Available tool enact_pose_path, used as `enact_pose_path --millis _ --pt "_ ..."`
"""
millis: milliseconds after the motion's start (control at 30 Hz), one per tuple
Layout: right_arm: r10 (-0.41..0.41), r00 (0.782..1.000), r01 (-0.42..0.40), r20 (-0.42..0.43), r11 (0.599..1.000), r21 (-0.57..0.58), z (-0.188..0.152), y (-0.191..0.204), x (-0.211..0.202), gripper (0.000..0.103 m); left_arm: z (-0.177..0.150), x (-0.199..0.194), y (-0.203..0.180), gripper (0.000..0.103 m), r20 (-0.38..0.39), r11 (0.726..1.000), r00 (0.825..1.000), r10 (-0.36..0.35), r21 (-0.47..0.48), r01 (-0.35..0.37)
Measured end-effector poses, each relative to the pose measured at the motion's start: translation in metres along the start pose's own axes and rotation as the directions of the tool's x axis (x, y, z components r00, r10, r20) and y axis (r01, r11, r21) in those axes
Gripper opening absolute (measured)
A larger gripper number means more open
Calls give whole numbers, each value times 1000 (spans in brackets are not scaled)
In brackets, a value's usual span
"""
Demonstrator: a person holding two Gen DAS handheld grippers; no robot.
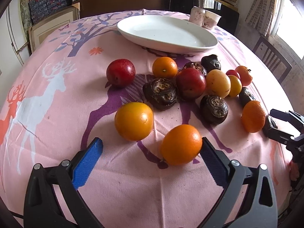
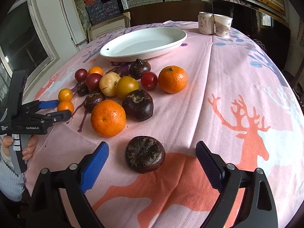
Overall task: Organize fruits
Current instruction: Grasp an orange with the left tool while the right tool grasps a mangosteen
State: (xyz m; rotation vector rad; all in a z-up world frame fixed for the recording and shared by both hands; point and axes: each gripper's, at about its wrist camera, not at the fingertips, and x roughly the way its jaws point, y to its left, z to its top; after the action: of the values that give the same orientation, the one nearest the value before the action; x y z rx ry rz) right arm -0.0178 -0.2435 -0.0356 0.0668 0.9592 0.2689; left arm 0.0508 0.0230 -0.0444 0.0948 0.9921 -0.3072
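1. The pink tablecloth (image 2: pixel 218 79) fills both my views, soft woven fabric printed with deer and trees, creased down the middle.
2. The white oval plate (image 2: pixel 144 43) sits in the upper centre of the right wrist view, glossy and shallow, with nothing on it but a small dark speck near its left rim.
3. My left gripper (image 1: pixel 152 148) sits low at the bottom of its view, jaws spread wide and holding nothing; its right pad looks to be touching a small orange citrus (image 1: pixel 181 144), while the blue ribbed left pad stands well apart.
4. My right gripper (image 2: pixel 152 152) is likewise low and wide open, gripping nothing; a dark water chestnut (image 2: pixel 144 154) lies between its fingers, touching neither.
5. A pebbled mandarin (image 2: pixel 108 117) lies just beyond, beside another water chestnut (image 2: pixel 138 104).
6. The rest of the fruit cluster (image 2: pixel 106 83) crowds the left centre: smooth red plums, yellow fruit, more chestnuts.
7. A drink can (image 2: pixel 205 23) and a paper cup (image 2: pixel 222 25) stand together at upper right, behind the plate.
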Motion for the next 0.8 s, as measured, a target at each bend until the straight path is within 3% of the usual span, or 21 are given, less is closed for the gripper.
enact_pose_path --millis 167,233,333,433,500,700,800 --pt "-61 998 60 -16 995 -86 0 15 4 79 10 5 -1 98 9 1000 1000 17 22 -17" --pt "-76 997 74 -10 991 -107 -2 19 3 71 10 3 -3 81 19 999 1000 -24 34 23" --pt "-85 996 85 8 988 -126 -5 20 0 49 0 -2 -20 68 19 994 1000 10 107 -12" --pt "-66 998 67 12 990 -125 -5 18 -2 45 -9 -10 -35 47 21 987 1000 -6 158 2" --pt "-68 998 70 17 990 -125 -5 19 -1 44 -11 -11 -40 40 23 985 1000 -16 171 12" --pt "-37 998 41 46 996 -75 -3 10 -11 43 -12 -18 -36 39 32 991 998 -56 122 52" --pt "-31 993 36 114 998 -48 23 5 -29 43 10 -33 -35 39 73 992 995 -73 111 64"
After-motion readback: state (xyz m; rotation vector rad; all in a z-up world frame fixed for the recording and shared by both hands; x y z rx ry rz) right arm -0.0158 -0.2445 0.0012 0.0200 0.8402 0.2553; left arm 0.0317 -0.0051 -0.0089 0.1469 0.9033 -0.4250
